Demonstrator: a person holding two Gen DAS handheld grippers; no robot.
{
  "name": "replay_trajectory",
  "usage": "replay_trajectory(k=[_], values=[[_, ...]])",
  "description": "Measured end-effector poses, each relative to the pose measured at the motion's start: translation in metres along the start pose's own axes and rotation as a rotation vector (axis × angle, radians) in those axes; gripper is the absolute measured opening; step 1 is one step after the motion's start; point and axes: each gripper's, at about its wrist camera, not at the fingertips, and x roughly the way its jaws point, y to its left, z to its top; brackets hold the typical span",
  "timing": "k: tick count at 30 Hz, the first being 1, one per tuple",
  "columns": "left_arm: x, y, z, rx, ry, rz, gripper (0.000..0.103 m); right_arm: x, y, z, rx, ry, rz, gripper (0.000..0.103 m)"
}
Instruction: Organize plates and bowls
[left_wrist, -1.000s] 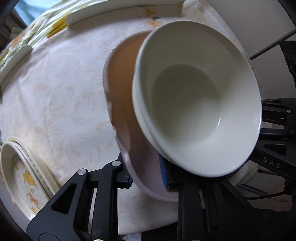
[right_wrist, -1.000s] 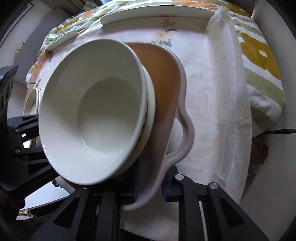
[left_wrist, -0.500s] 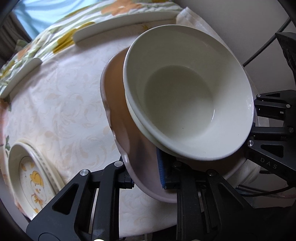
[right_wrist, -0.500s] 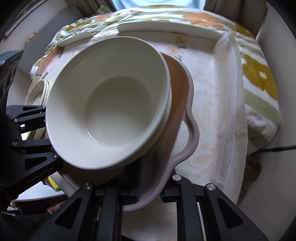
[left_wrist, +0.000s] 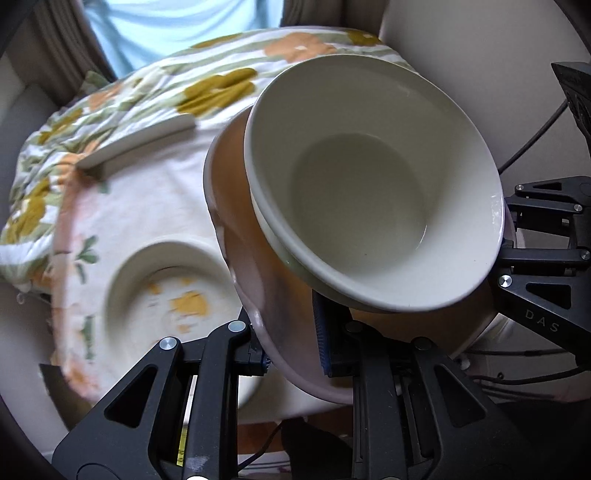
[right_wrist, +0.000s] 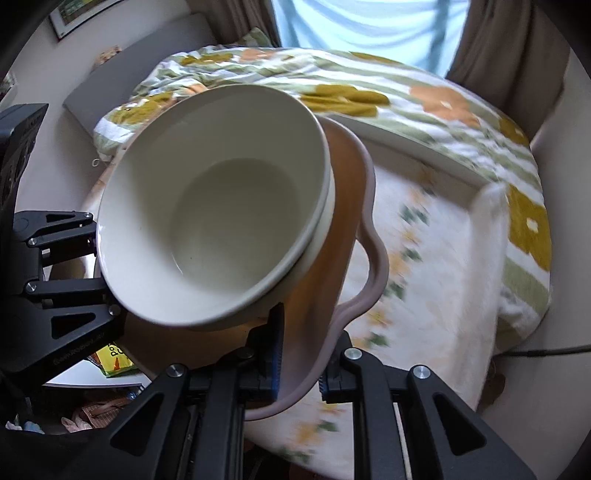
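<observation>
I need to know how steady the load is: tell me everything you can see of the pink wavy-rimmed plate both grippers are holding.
The pink plate is glossy, ceramic-looking, with a scalloped mauve rim and an orange-tan inner face. It is tilted, off the tablecloth. The left gripper and the right gripper each pinch an opposite edge of its rim. Two nested cream bowls sit in it, leaning with it. No chips show.
</observation>
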Motion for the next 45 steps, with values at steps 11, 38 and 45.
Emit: replay_trajectory(k=[11,38,45], values=[[0.001,0.124,-0.041,0.074,0.049,-0.004,0.016,0.036,0.103,0.021,0.063,0.015,0.005,0.014],[0.044,0.176,-0.078,0.009,0.078,-0.072,0.016,0.084,0.139,0.014,0.226,0.039,-0.002,0.014],[0.042,0.177,-0.083,-0.077,0.07,-0.057,0.016,0.082,0.127,0.006,0.408,0.011,0.051,0.014]])
